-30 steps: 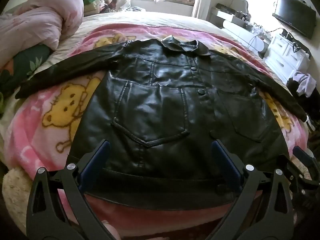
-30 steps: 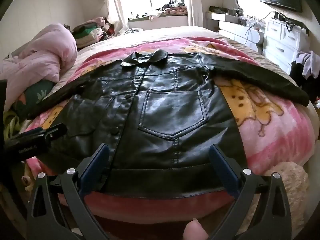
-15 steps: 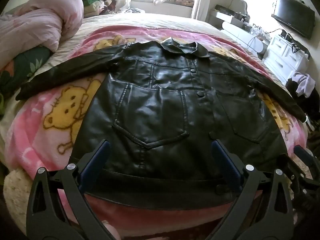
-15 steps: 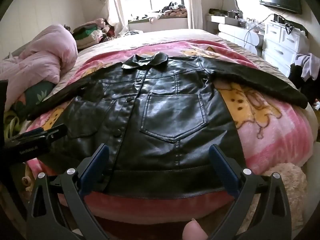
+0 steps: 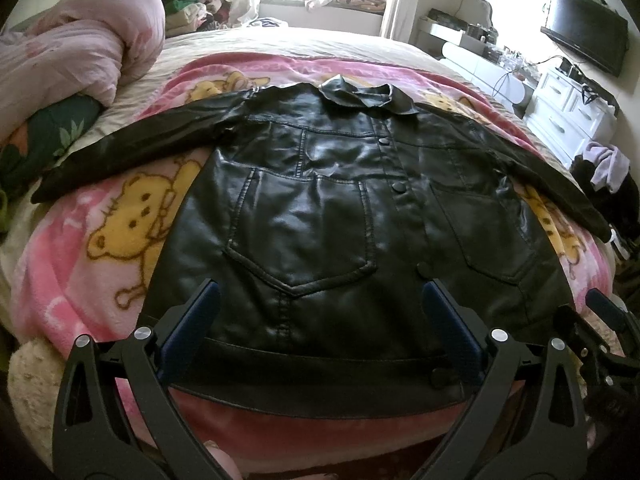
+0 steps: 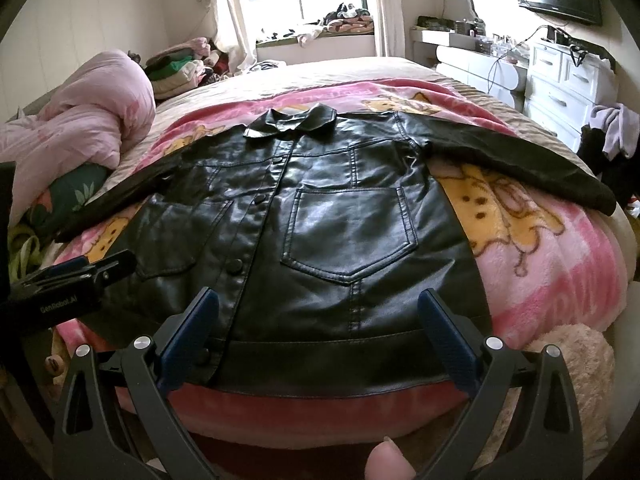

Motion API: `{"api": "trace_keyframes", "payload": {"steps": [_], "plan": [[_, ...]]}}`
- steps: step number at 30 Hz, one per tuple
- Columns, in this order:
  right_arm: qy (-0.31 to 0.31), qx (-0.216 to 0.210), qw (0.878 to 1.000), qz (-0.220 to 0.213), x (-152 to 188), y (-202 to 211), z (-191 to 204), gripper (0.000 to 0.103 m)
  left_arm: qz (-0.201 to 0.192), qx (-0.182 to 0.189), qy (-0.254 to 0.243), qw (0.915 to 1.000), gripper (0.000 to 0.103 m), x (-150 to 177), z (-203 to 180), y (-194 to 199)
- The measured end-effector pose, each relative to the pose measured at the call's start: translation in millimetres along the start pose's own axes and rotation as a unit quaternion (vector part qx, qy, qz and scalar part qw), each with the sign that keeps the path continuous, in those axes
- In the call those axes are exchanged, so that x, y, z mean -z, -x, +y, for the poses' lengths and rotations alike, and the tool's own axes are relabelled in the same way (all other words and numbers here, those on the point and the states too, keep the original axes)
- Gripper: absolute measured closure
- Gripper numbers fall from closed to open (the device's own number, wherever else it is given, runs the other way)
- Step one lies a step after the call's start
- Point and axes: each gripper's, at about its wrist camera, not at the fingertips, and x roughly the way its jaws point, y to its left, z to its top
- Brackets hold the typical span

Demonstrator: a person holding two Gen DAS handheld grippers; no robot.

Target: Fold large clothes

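Both grippers, left (image 5: 318, 312) and right (image 6: 318, 316), jaws spread and empty, have barely shifted above the jacket (image 5: 340, 216) hem; folding not yet begun.

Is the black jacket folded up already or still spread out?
Spread out. The black jacket lies flat on the pink blanket, buttoned, both sleeves stretched sideways.

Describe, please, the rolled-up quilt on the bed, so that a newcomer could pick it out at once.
Start from the bed with the pink cartoon-bear blanket, where the black leather jacket lies spread flat. Look along the bed's left side, beyond the jacket's sleeve: the quilt is heaped there. Unlike the flat blanket, it is a puffy, pale pink, crumpled roll.
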Motion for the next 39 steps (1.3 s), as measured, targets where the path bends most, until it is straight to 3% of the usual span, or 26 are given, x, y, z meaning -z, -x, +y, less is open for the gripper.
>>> {"api": "trace_keyframes", "payload": {"steps": [39], "plan": [[0.011,0.004,1.000,0.010,-1.6,-11.0,0.0,0.004,0.001,-0.003,-0.008,1.0000,0.008,0.2,-10.5,-2.7]]}}
